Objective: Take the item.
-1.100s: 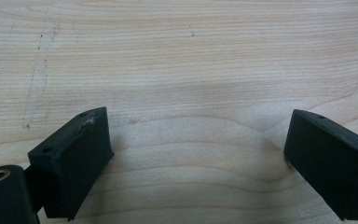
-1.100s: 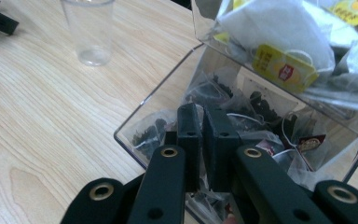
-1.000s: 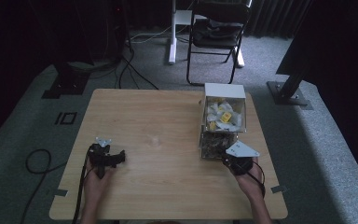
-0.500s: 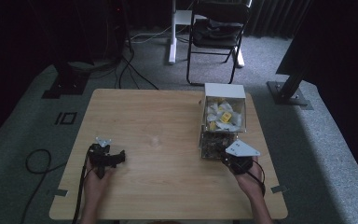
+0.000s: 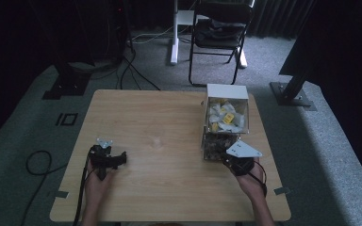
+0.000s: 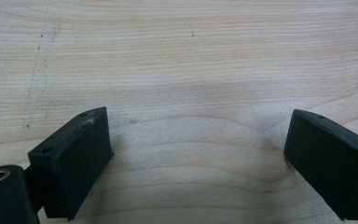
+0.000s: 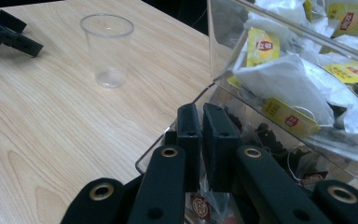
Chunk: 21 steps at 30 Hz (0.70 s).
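A clear plastic box (image 5: pixel 226 92) stands at the table's right. Its upper part holds white tea bags with yellow tags (image 7: pixel 289 74); the lower part holds dark tea bags (image 7: pixel 265 135). My right gripper (image 7: pixel 201 109) reaches into the lower opening, jaws pressed together on a dark tea bag (image 7: pixel 209 198) whose red tag hangs beneath them. In the high view the right gripper (image 5: pixel 226 159) touches the box's near end. An empty clear cup (image 7: pixel 107 49) stands upright mid-table. My left gripper (image 6: pixel 198 154) hovers low over bare wood, jaws wide apart, holding nothing; it sits at the front left in the high view (image 5: pixel 119 159).
The wooden table (image 5: pixel 169 117) is bare between the cup and the left gripper, which also shows far off (image 7: pixel 9 32). Beyond the table's far edge stand a black folding chair (image 5: pixel 219 33) and floor cables (image 5: pixel 136 70).
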Each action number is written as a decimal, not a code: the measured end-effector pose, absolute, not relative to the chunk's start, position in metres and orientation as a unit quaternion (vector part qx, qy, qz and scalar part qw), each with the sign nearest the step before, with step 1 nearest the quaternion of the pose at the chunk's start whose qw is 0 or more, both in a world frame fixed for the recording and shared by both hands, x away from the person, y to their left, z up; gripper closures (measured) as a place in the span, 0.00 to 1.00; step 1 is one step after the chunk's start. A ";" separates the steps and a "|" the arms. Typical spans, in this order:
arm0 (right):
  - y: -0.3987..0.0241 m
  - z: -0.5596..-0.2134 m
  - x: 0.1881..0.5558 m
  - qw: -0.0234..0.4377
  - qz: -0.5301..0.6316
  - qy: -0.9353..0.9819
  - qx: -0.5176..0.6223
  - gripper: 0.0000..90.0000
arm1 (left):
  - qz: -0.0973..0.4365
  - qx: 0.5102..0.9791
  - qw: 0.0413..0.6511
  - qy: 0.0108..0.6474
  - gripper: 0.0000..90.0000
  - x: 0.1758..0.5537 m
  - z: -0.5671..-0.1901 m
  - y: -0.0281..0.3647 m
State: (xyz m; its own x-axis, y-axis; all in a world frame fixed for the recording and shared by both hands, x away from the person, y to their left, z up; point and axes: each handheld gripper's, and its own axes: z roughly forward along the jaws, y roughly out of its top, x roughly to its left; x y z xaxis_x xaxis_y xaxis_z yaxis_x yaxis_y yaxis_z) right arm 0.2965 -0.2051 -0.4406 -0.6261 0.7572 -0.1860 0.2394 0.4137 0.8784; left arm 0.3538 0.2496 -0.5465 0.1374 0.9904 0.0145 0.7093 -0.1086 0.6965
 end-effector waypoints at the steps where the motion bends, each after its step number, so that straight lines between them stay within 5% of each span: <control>1: -0.204 -0.440 0.296 0.295 0.440 0.788 0.315 0.96 | 0.252 0.701 0.279 0.607 0.09 0.354 -0.546 0.250; 21: -0.189 -0.436 0.296 0.290 0.448 0.791 0.301 0.96 | 0.252 0.701 0.279 0.607 0.09 0.354 -0.546 0.250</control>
State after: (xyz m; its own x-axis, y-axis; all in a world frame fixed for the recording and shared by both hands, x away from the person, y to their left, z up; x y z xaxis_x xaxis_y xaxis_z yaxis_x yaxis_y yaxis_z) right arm 0.2955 -0.1889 -0.4360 -0.6512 0.7350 -0.1892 0.2162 0.4186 0.8821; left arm 0.3538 0.2496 -0.5465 0.1373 0.9904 0.0144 0.7093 -0.1085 0.6965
